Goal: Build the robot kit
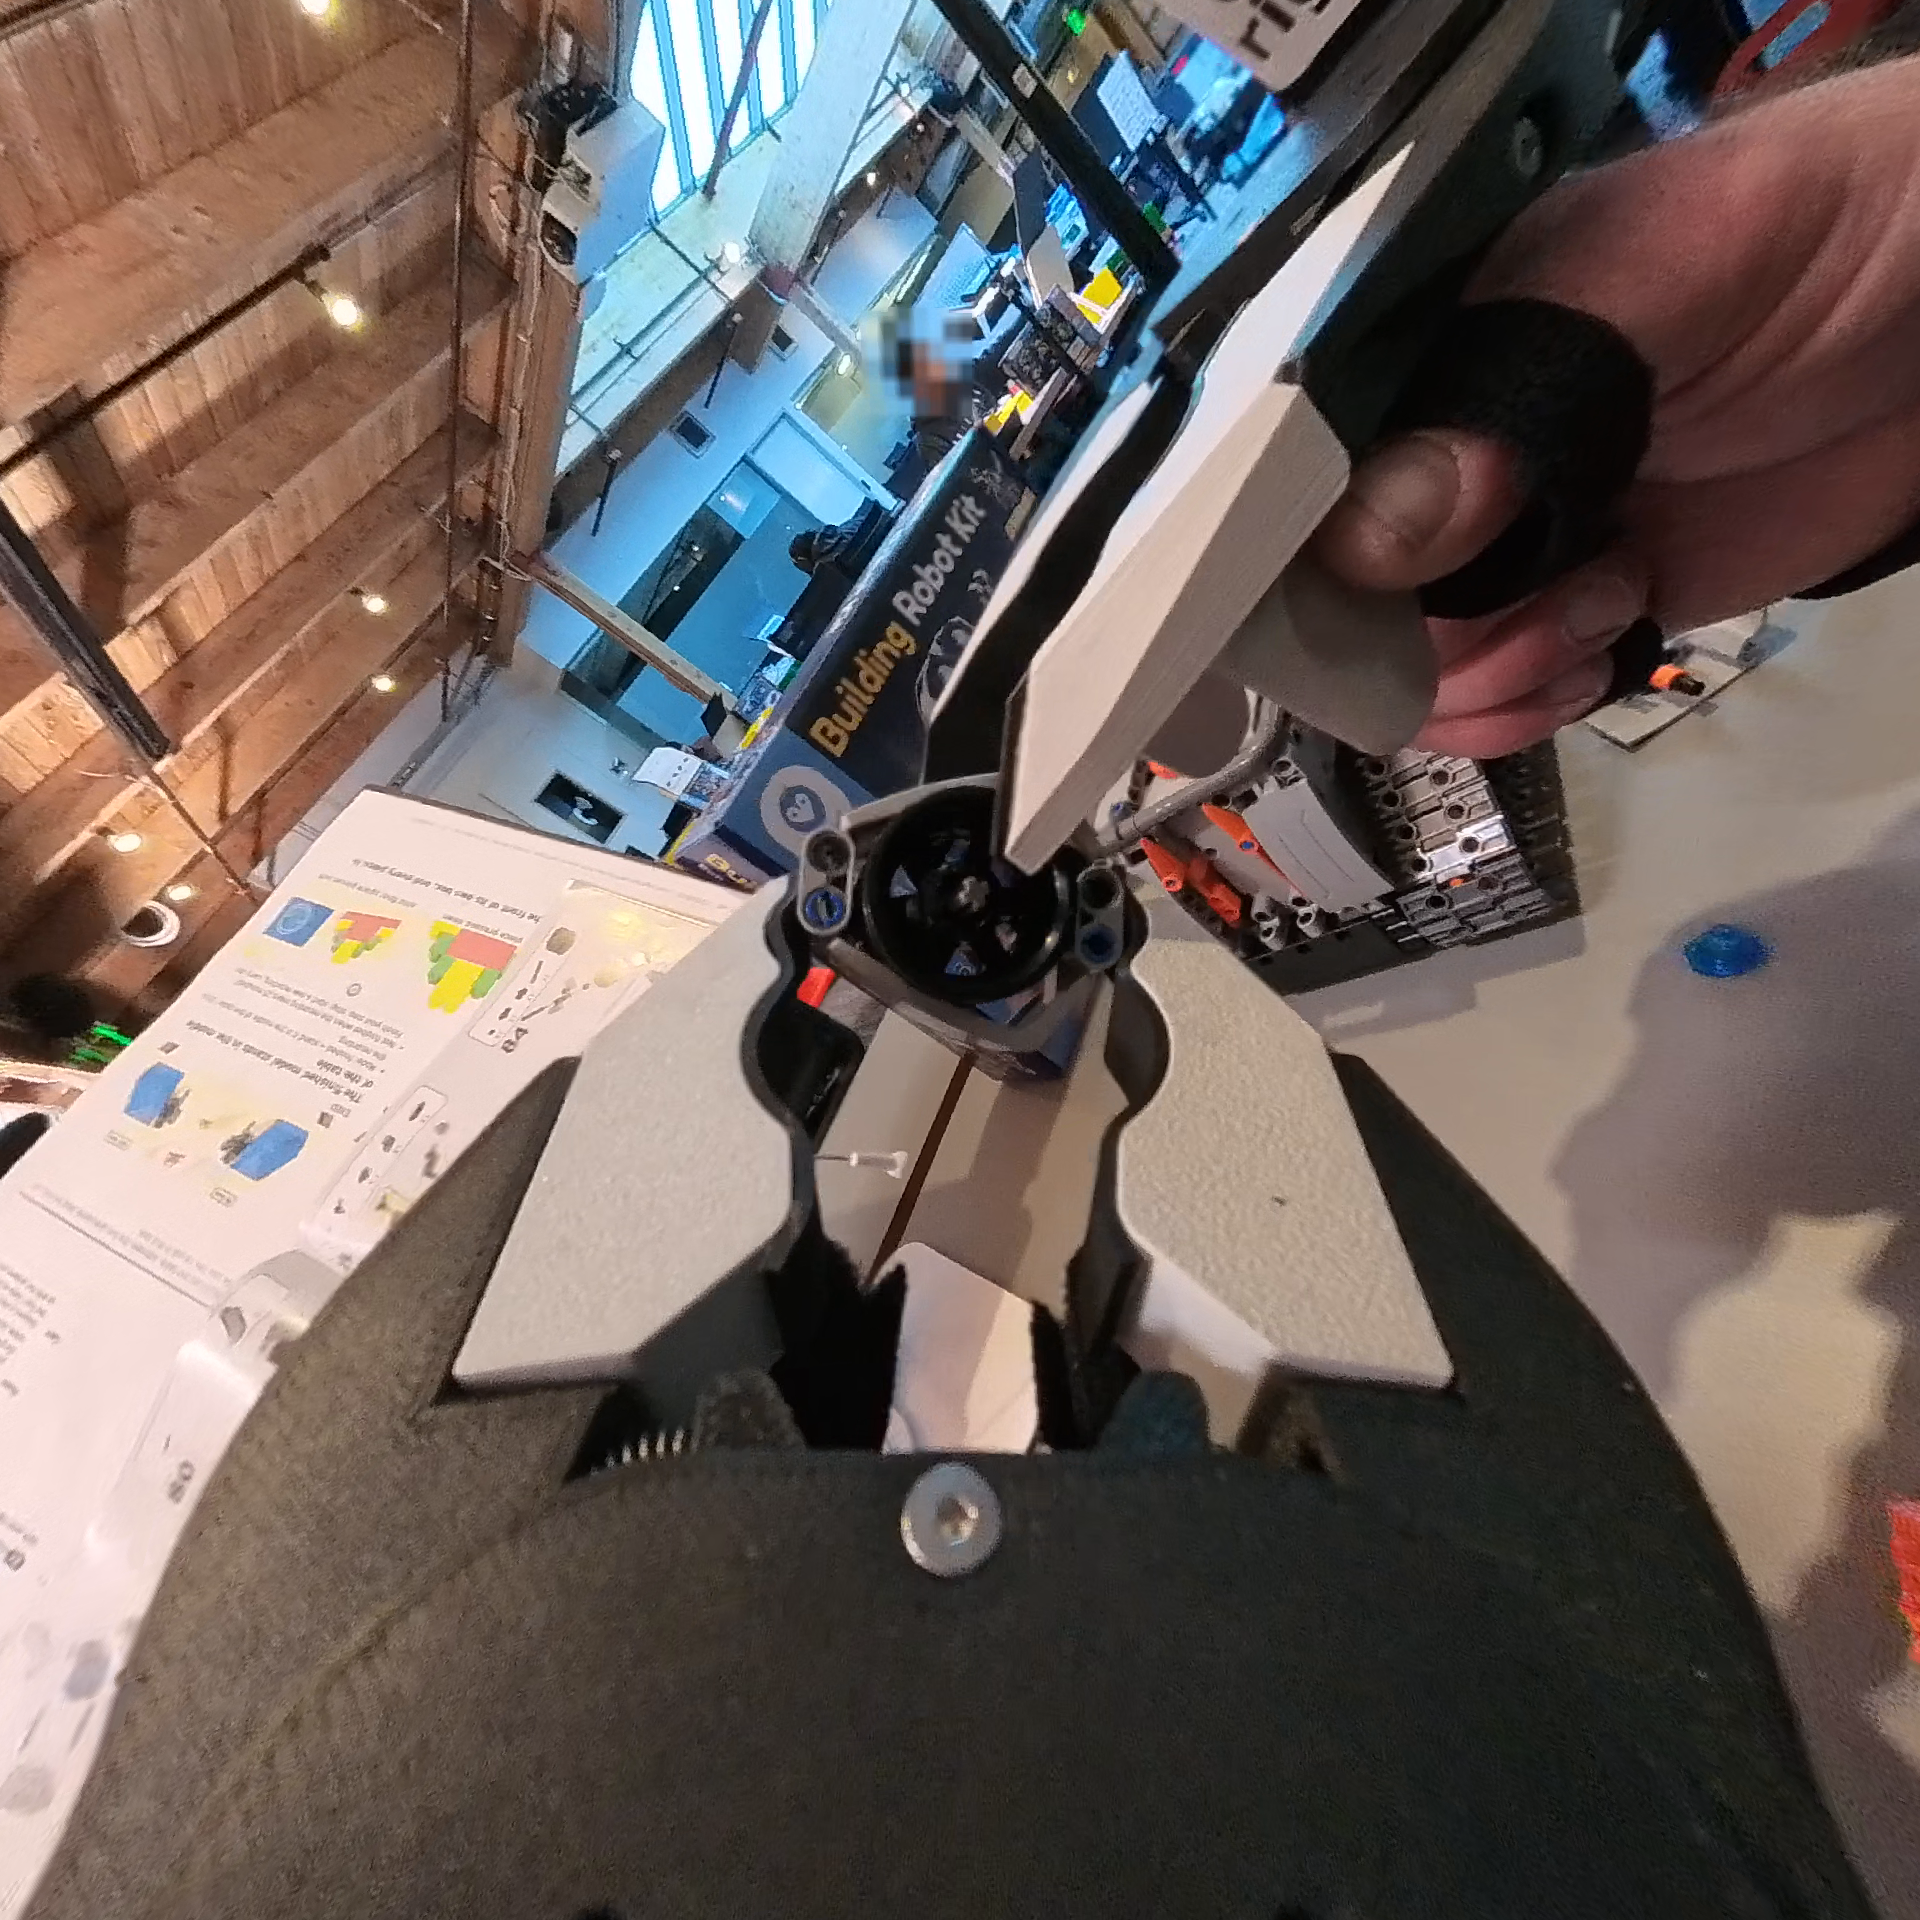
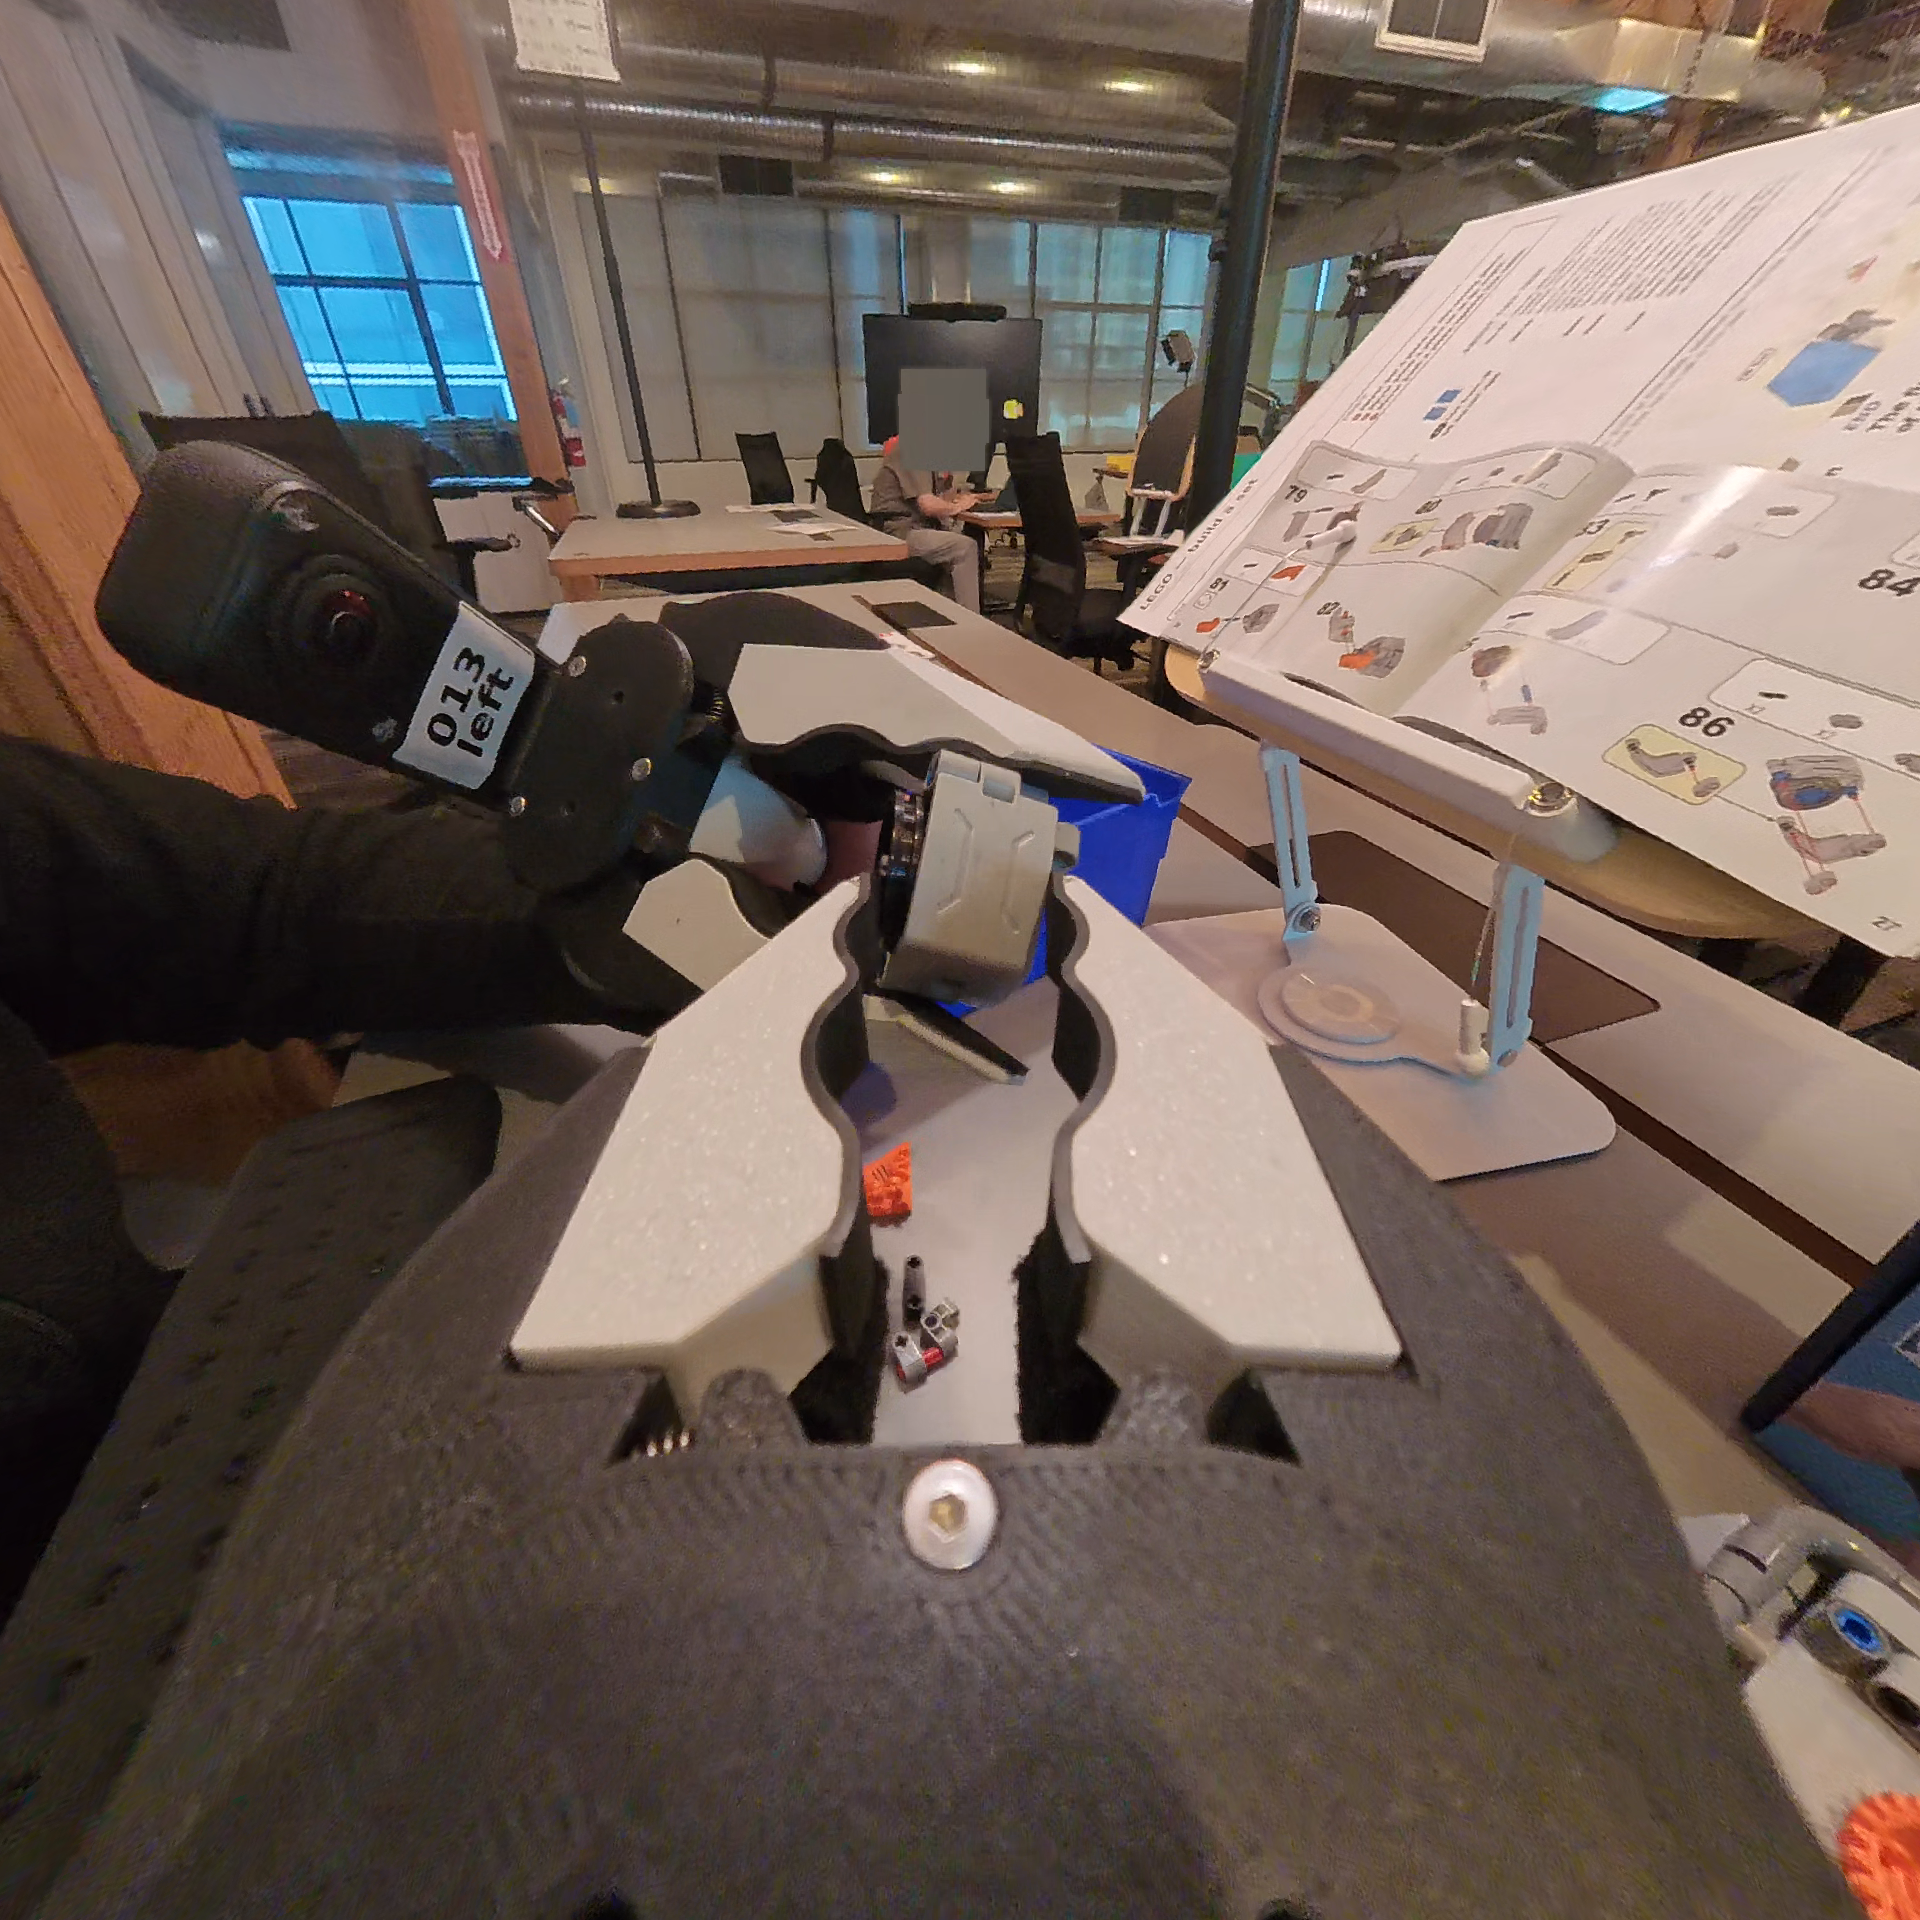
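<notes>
While the left gripper (image 1: pixel 951 940) is clamping the grey round motor piece (image 2: pixel 977 883) mid-frame, the right gripper (image 2: pixel 961 914) is straddling it too, honestly can't tell if it's pinching or just apart.

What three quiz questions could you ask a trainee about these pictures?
1. True or false: the left gripper holds the motor.
2. Which colour is the bin behind the motor? A red, B blue, C green.
3. Fill in: the booklet rests on a ___.
Key: 1 true; 2 B; 3 stand.
</notes>
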